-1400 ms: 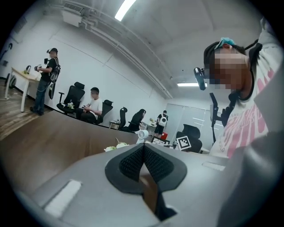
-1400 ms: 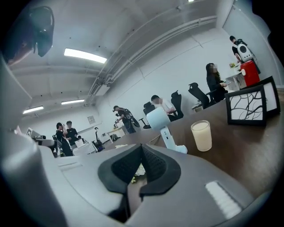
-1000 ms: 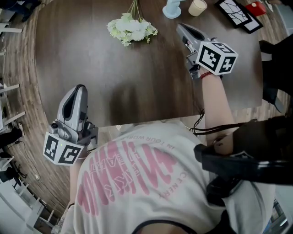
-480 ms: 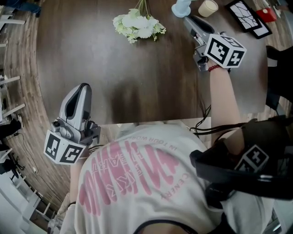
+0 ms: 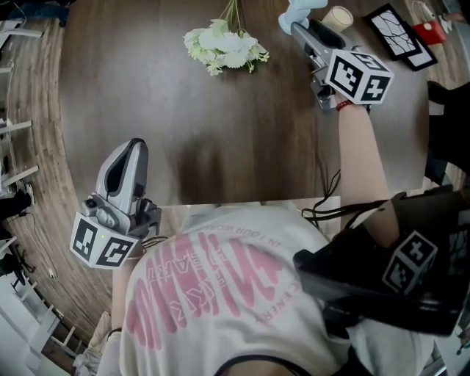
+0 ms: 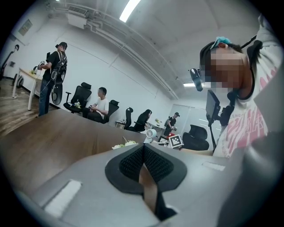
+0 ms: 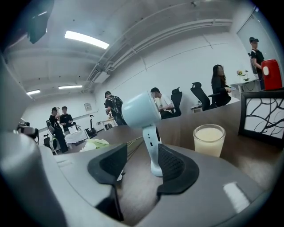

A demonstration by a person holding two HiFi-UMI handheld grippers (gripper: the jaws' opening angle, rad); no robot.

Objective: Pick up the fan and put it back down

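Note:
The light-blue fan (image 7: 144,119) stands upright on the dark wooden table (image 5: 220,125), and only its base shows at the top edge of the head view (image 5: 296,10). My right gripper (image 7: 141,170) points at it and its jaws are opening. The fan's stem and foot stand just beyond the fingertips, in line with the gap, and the pads (image 7: 174,165) touch nothing. In the head view the right gripper (image 5: 302,31) sits just below the fan. My left gripper (image 5: 131,150) rests over the table's near left edge, shut and empty, its pads (image 6: 133,163) pressed together.
A bunch of white flowers (image 5: 224,48) lies left of the fan. A cream cup (image 7: 208,139) stands right of it, with a black-framed picture (image 7: 264,115) beyond. A red object (image 5: 439,31) sits at the far right. People sit and stand at other desks in the background.
My right gripper has moved forward to the fan and its jaws, closed before, now stand apart. The left gripper has stayed put.

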